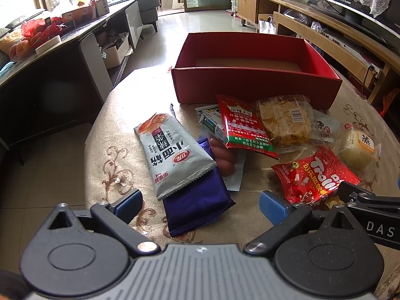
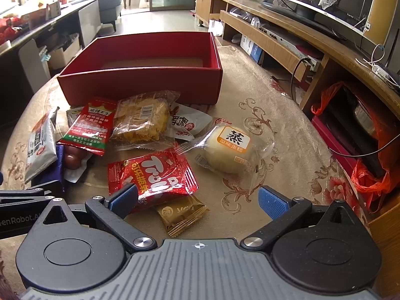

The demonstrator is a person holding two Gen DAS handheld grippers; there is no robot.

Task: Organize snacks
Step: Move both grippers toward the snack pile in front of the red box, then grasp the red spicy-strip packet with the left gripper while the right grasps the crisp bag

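An empty red cardboard box [image 1: 257,85] [image 2: 140,85] stands at the far side of the round table. Snack packets lie in a heap before it: a grey noodle-snack packet [image 1: 172,155] on a purple wrapper [image 1: 195,205], a red-green spicy packet [image 1: 246,127] [image 2: 87,127], a clear pack of yellow crisps [image 1: 285,120] [image 2: 140,122], a red Trolli bag [image 1: 312,177] [image 2: 152,175], a wrapped steamed cake [image 2: 232,147] and a small gold packet [image 2: 182,215]. My left gripper [image 1: 200,203] is open, above the purple wrapper. My right gripper [image 2: 198,198] is open over the gold packet.
A beige patterned cloth [image 2: 287,175] covers the table. A dark low cabinet [image 1: 50,75] stands to the left, a wooden TV bench [image 2: 300,45] to the right, with an orange plastic bag [image 2: 370,175] beside the table edge. The other gripper's arm [image 1: 370,200] shows at right.
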